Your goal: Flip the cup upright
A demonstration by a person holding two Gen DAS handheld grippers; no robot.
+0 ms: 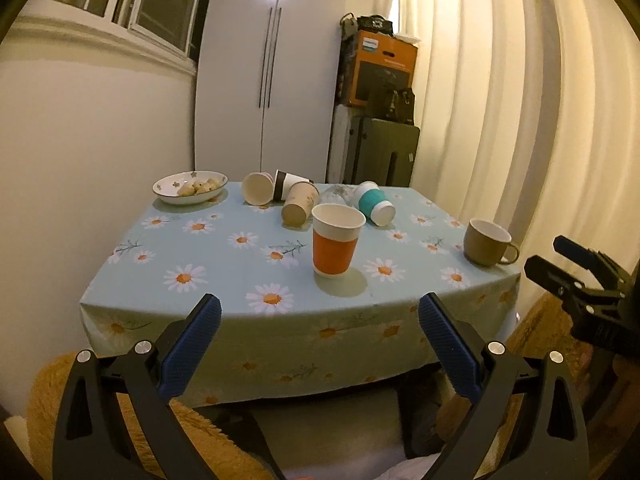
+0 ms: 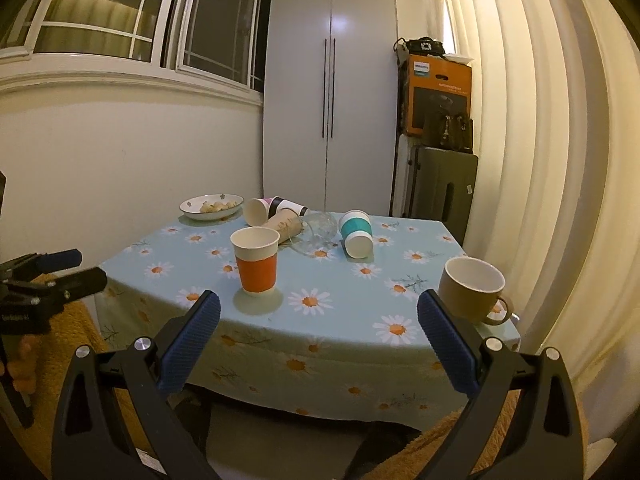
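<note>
Daisy-printed cloth covered the small table [image 2: 404,344] that stood before a white wardrobe [image 2: 328,92] and pale curtains, and both tools were held back from its near edge. Between the blue pads of the left gripper [image 1: 319,314] lay only open air; its fingers were spread wide and gripped nothing. So too the right gripper [image 2: 318,312], jaws fully apart and empty, well short of any cup.

Nearest on the cloth stood the orange-sleeved cup [image 1: 338,240], already upright, mouth to the ceiling, and off to the right the brown mug [image 2: 472,290], also upright with its handle to the right. Further back lay the fallen ones: a teal-sleeved cup [image 2: 356,234] on its side, its long axis running roughly front to back, its white end toward the cameras (whether that end was the mouth or the base could not be told), and beside it a clear glass [image 2: 318,226], a kraft cup [image 1: 299,202] and two more paper cups, all tipped over near a bowl of snacks [image 1: 190,187].

Judged as the likely next target, the teal cup would want a grasp across its sleeve, at right angles to its axis, the squeeze kept light since paper walls buckle. Rotating it about the base and setting it down clear of the glass would spare a knock.
</note>
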